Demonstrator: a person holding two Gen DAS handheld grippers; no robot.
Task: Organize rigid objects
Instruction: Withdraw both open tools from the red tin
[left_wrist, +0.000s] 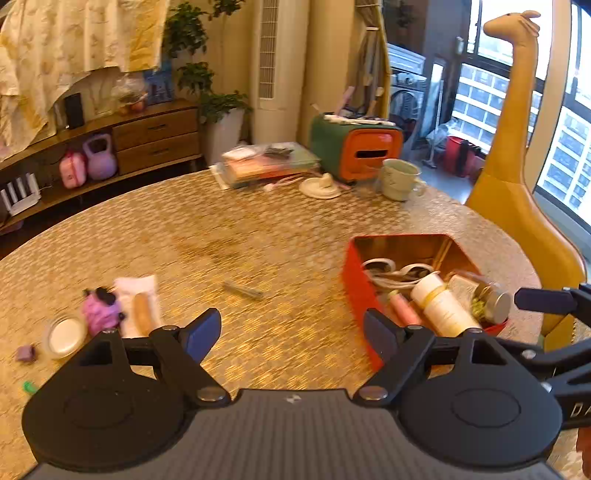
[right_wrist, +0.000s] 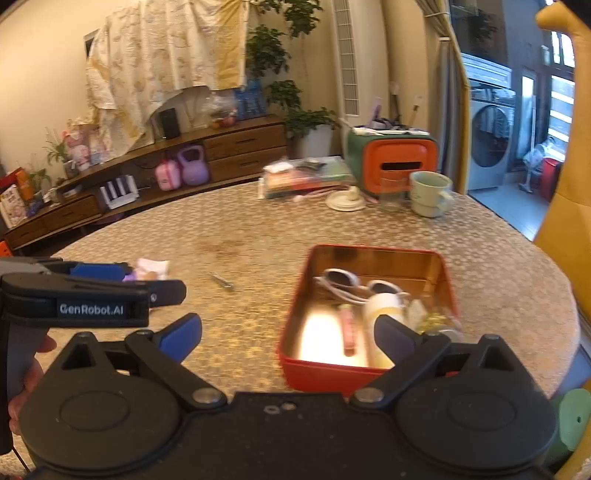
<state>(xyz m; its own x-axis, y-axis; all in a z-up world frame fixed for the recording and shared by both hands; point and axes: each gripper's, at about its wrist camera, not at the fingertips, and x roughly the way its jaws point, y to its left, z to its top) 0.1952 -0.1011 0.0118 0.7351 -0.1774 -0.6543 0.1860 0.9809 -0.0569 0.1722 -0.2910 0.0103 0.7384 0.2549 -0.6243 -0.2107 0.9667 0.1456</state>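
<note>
Round table (left_wrist: 258, 229), patterned gold cloth; its far edge curves behind the clutter, its right edge falls away toward a yellow giraffe-shaped chair (left_wrist: 517, 155). Widest open stretch is the middle of the table, between the red tin (left_wrist: 354, 291) on the right and a small cluster on the left.

Red tin sits near right, open-topped, gold inside. In it: white sunglasses (left_wrist: 391, 271), a white bottle (left_wrist: 443, 302) with a yellow band, a pink tube (left_wrist: 404, 308) and a glass jar (left_wrist: 487, 299) with a metal lid; its label is too blurred to read.

Loose on the table: a thin pen-like stick (left_wrist: 243, 290) mid-table, well apart from the tin; a purple toy (left_wrist: 101, 308), a white packet (left_wrist: 138, 302) and a round white lid (left_wrist: 66, 336) at near left.

Far side: orange-and-green box (left_wrist: 354, 147), pale mug (left_wrist: 400, 179), stacked books (left_wrist: 266, 162).

Writing: "GenRobot.AI" on the left gripper's body in the right wrist view.

Left gripper (left_wrist: 291, 332): jaws wide, nothing between them, over bare cloth just left of the tin.
Right gripper (right_wrist: 288, 336): jaws wide, holding nothing; its right finger overlaps the tin's near end in view, contact unclear.
</note>
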